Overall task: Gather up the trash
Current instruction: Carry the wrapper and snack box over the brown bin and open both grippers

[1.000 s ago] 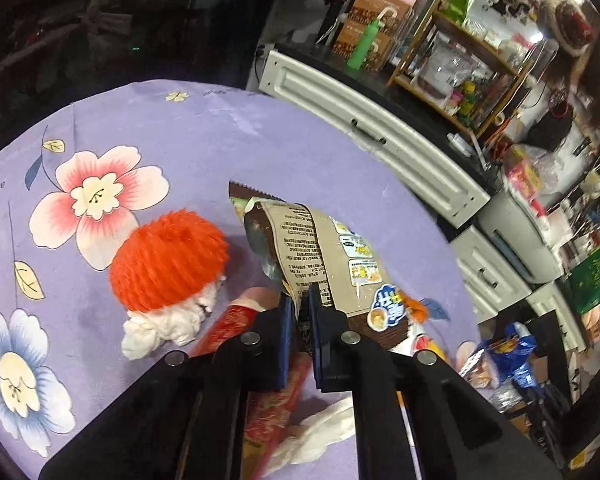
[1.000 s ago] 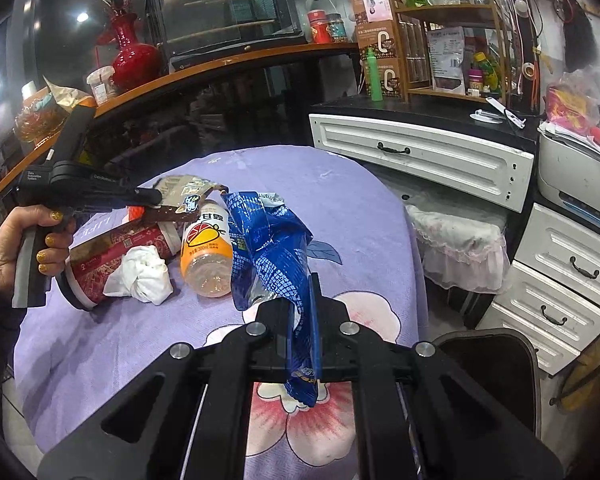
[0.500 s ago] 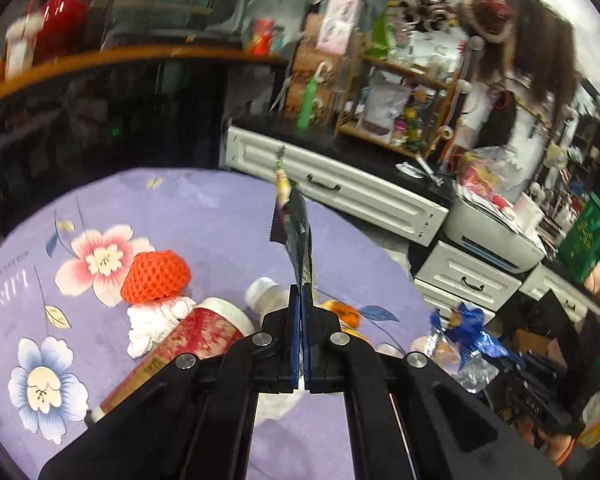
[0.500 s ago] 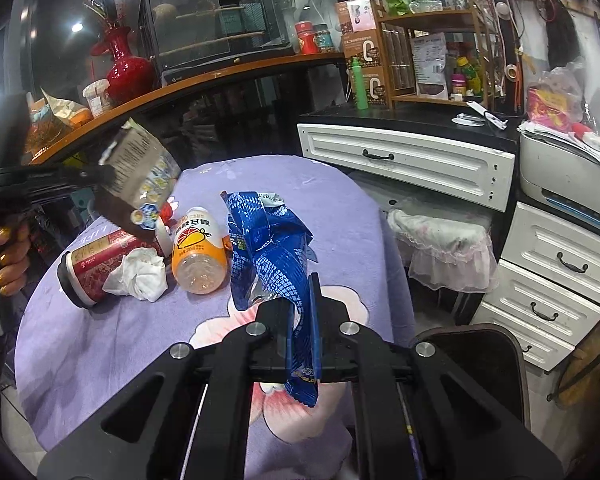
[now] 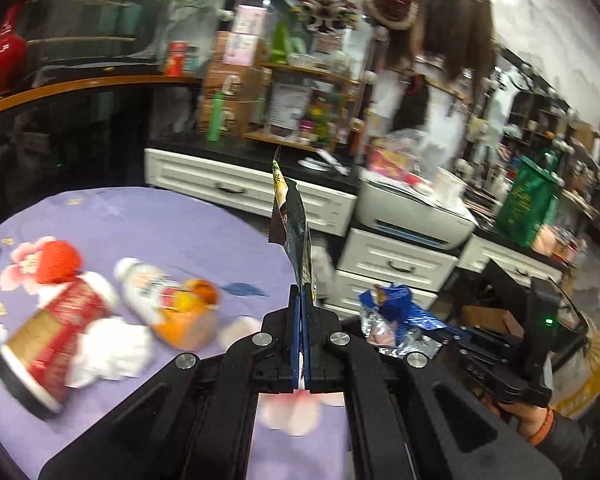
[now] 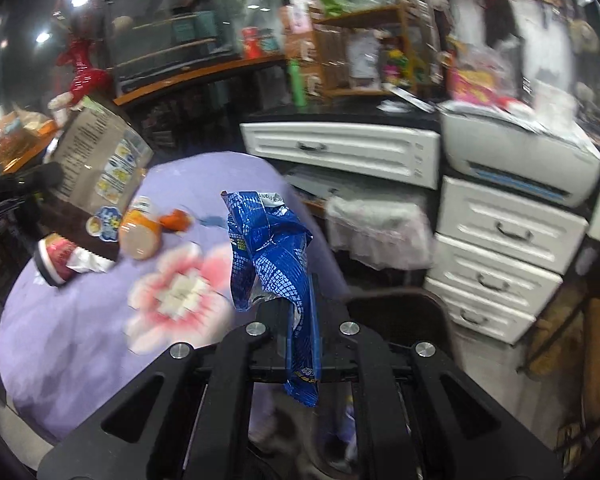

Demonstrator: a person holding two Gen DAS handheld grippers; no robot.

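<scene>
The left gripper [image 5: 301, 292] is clenched on a flat brown snack bag [image 5: 290, 224], held edge-up so it hangs clear of the purple table [image 5: 180, 220]. The right gripper [image 6: 300, 312] pinches a crumpled blue wrapper [image 6: 268, 248] beyond the table's rim (likely headed for a bin out of view). A bottle [image 5: 168, 300], can [image 5: 48, 332] and tissue [image 5: 116, 348] lie on the table, with open cloth around them.

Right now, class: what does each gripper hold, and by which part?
Left gripper: brown snack bag, pinched at its lower edge. Right gripper: crumpled blue wrapper, pinched near its lower end.
</scene>
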